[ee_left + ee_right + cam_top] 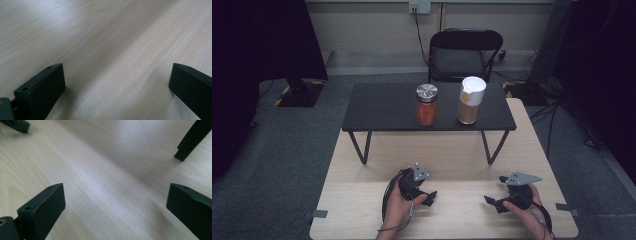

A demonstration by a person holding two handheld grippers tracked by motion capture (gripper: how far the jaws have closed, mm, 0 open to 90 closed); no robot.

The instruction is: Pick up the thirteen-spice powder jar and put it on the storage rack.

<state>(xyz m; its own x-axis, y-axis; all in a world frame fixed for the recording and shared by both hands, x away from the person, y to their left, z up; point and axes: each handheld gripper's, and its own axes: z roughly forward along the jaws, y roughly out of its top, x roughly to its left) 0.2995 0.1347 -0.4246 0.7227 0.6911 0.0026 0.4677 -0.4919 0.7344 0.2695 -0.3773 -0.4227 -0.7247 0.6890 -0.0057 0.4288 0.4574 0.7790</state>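
Nothing started: left gripper (428, 197) and right gripper (492, 203) rest wide open, empty, on near pale wooden table (452, 160); red-filled glass jar with metal lid (427, 105) and tan-filled white-capped jar (471, 100) untouched on far black shelf (382, 107).

Pale matt wood-grain table (105, 50); matt black, seemingly plastic left tongs (117, 82).

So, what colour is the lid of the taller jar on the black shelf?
White. The lid of the taller jar shows best in the high view.
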